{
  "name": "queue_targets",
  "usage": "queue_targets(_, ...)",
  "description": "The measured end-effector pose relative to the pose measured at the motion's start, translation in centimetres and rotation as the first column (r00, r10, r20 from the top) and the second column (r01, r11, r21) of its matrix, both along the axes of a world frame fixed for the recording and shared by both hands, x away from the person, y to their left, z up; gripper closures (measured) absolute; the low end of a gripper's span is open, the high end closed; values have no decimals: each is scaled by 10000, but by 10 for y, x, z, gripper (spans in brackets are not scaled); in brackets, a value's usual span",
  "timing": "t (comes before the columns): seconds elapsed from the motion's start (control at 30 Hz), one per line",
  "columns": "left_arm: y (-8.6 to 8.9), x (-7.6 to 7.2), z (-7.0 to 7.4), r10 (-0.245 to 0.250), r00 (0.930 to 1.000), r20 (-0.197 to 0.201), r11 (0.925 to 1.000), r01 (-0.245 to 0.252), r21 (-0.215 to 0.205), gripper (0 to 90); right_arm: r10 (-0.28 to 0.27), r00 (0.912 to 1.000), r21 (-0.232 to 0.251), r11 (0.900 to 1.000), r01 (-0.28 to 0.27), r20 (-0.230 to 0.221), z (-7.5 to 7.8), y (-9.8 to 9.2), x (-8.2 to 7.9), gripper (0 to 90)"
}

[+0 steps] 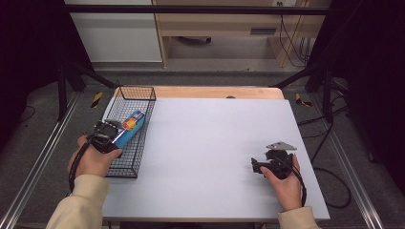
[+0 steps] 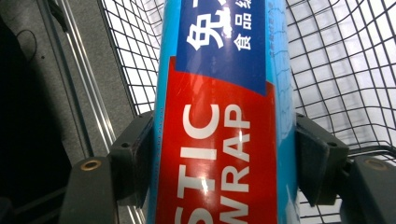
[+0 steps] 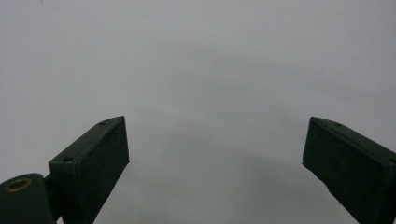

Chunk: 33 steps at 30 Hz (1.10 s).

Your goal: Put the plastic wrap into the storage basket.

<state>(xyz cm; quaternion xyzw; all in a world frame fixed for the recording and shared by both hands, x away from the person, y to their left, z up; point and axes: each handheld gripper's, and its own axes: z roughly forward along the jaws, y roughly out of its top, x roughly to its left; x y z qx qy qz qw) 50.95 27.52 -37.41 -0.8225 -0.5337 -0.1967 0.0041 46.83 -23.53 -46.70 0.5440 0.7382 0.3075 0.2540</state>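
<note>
The left gripper (image 1: 111, 136) is clamped on a blue and red plastic wrap box (image 1: 130, 127), both pads pressing its long sides, and holds it over the wire basket (image 1: 143, 98) at the left edge of the table (image 1: 215, 138), the box slanting toward the far right above the basket's near half. The right gripper (image 1: 255, 165) rests low over the bare grey surface at the near right, well apart from the basket. Its jaws stand wide apart with nothing between them.
</note>
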Motion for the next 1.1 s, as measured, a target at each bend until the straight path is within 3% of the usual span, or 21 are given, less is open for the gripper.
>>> queue_targets(0.5,-3,0,-2,-11,10000,52,9998,10,191,312,94,9999,-49,9999,-95,-111,-1,0,0,73)
queue_targets(1.1,-6,-1,-2,-263,9988,411,9990,247,377,295,219,9992,-52,9997,-221,-329,-3,3,0,72)
